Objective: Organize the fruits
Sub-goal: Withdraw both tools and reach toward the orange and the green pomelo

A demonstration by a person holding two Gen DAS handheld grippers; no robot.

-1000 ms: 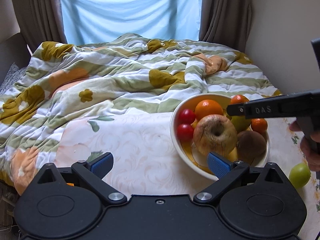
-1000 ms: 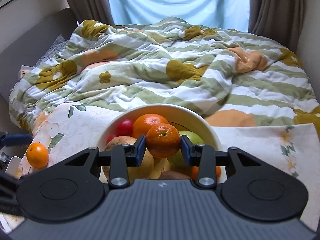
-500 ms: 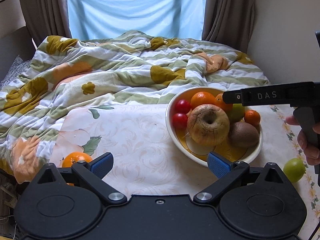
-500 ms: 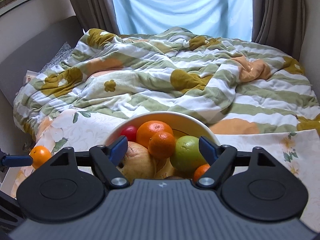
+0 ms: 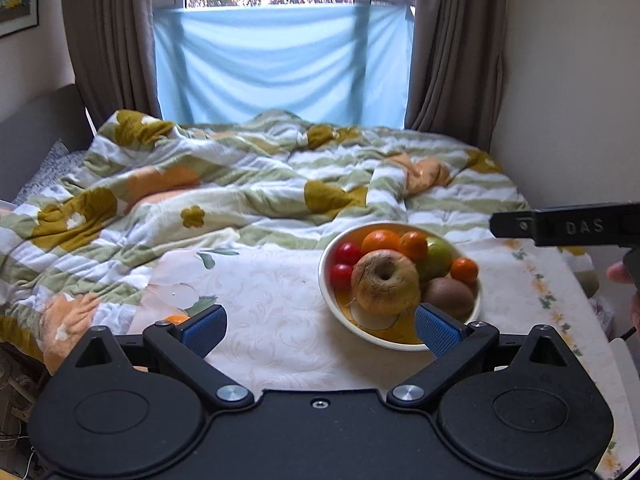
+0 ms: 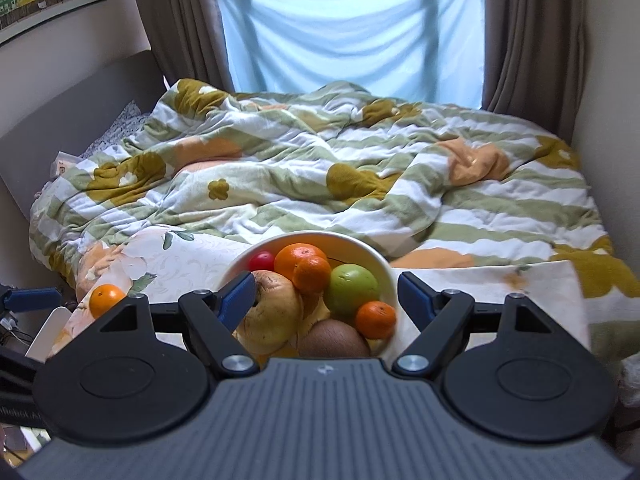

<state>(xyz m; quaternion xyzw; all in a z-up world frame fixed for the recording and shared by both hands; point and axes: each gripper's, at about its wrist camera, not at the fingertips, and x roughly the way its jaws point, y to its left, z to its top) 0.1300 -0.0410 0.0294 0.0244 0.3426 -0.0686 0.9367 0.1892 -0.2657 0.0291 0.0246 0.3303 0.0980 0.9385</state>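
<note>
A white bowl (image 5: 323, 280) (image 6: 316, 237) on the floral cloth holds a big wrinkled apple (image 5: 386, 282), an orange (image 5: 380, 242), a mandarin (image 6: 312, 274), a green apple (image 6: 351, 288), a small mandarin (image 6: 376, 319), a kiwi (image 5: 448, 297) and two red tomatoes (image 5: 347, 253). My right gripper (image 6: 326, 296) hovers above the bowl's near side, its jaws opening, with nothing pressed between the pads. My left gripper (image 5: 320, 330) is open and empty, left of the bowl. A loose orange (image 6: 106, 299) lies at the cloth's left end, half hidden behind my left fingertip (image 5: 202, 330).
A rumpled striped quilt (image 5: 248, 184) covers the bed behind the cloth. Curtains and a blue-screened window stand at the back, a wall on the right. A person's fingers (image 5: 618, 272) hold the right gripper's handle.
The right gripper opened and let the mandarin go; it now rests in the bowl against the orange. Both grippers drew back and rose, so the bowl looks smaller.
</note>
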